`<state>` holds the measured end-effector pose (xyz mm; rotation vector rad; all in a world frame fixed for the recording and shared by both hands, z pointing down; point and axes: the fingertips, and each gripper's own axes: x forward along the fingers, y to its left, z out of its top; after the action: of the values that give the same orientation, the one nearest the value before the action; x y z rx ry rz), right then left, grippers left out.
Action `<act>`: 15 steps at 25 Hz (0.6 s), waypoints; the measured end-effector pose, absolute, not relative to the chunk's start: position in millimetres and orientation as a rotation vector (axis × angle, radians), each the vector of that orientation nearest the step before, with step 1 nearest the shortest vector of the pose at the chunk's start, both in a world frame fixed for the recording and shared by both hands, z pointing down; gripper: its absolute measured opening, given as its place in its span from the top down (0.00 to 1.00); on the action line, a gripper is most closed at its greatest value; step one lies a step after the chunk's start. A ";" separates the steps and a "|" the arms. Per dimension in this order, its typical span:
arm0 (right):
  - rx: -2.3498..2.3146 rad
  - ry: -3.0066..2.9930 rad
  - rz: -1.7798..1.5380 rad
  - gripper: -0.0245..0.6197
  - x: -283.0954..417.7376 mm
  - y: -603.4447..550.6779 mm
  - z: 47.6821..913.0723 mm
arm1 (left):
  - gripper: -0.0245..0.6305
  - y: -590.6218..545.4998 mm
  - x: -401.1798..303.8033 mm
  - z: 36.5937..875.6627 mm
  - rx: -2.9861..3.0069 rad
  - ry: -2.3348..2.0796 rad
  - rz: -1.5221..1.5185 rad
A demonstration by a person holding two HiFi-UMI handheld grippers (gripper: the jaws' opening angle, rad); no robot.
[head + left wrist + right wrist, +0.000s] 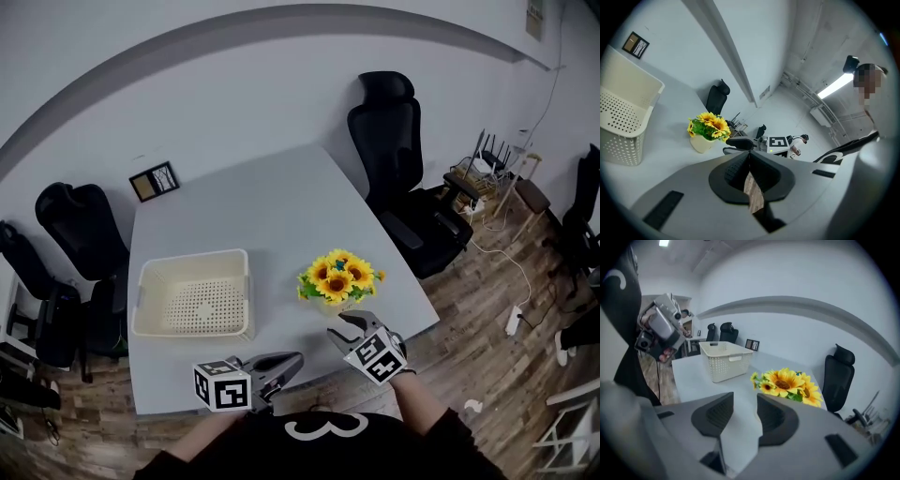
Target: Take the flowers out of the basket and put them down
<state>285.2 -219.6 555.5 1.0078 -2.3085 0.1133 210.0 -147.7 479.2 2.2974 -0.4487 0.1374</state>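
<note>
The flowers point(338, 276) stand upright on the counter point(262, 202) just ahead of the right hand-held gripper point(343, 324), whose spread, empty jaws suggest a finished set-down, the empty basket point(192, 256) lies to its left, and the left hand-held gripper point(292, 362), pressed together on nothing, waits beside it.

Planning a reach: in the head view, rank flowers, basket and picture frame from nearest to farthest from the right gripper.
1. The flowers, just ahead of the right gripper.
2. The basket, to its left.
3. The picture frame, table's far left corner.
</note>
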 end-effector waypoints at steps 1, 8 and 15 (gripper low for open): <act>1.021 -2.356 0.148 0.71 280.1 -209.8 546.8 | 0.94 -142.9 209.0 476.2 2.311 -0.437 0.136; 1.120 -2.633 0.260 0.85 240.0 -130.5 478.1 | 0.94 -95.9 188.6 453.1 2.374 -0.376 0.091; 1.061 -2.781 0.203 0.95 192.1 -52.0 436.2 | 0.94 -45.8 142.8 431.3 2.467 -0.399 0.043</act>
<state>192.1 -52.0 436.2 1.0607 -2.7808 0.2027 142.8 -45.8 431.3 2.4673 -0.3989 0.0429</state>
